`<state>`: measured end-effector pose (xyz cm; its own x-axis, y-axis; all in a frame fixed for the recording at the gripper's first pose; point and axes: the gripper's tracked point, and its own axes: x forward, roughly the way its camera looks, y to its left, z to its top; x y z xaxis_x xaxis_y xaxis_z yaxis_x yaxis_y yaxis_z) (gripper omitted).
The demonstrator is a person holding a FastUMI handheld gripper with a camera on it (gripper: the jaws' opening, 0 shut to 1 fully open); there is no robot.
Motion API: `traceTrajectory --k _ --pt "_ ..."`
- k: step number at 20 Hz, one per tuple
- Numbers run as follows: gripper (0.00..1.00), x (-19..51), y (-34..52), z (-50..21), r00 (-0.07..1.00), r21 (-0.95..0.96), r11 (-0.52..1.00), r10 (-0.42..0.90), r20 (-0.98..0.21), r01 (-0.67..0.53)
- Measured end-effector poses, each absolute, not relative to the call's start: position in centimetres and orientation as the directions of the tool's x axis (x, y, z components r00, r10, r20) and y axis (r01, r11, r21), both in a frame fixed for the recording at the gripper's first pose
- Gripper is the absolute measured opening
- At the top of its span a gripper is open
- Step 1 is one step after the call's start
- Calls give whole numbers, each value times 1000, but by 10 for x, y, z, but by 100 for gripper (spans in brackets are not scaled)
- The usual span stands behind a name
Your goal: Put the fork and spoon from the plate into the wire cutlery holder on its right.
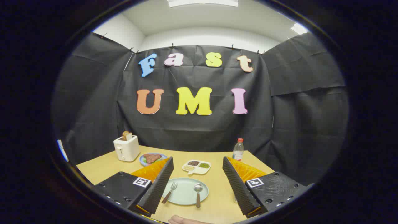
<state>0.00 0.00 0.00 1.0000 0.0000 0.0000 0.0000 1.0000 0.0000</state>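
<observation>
fork (169, 191) and spoon (198, 194) were both still on the plate (185, 199) when we looked, gripper (196, 183) spread wide, holding nothing.

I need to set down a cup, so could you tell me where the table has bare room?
With the gripper open over the plate, bare table lies left of the toaster. Another strip runs between the plate and the divided dish. The toaster and steak plate crowd together.

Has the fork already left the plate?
No. The fork lies on the plate beside the spoon, between the open fingers of the gripper, which touch nothing.
</observation>
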Motion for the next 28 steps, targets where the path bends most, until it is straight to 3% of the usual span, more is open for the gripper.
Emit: traceTrajectory --k 11,21,28 --pt "95 26 -13 -13 997 -21 1000 -23 -75 21" --pt "95 85 -2 -68 932 -52 997 28 -361 -50" --pt "90 116 3 -131 774 -23 995 64 -630 -101"
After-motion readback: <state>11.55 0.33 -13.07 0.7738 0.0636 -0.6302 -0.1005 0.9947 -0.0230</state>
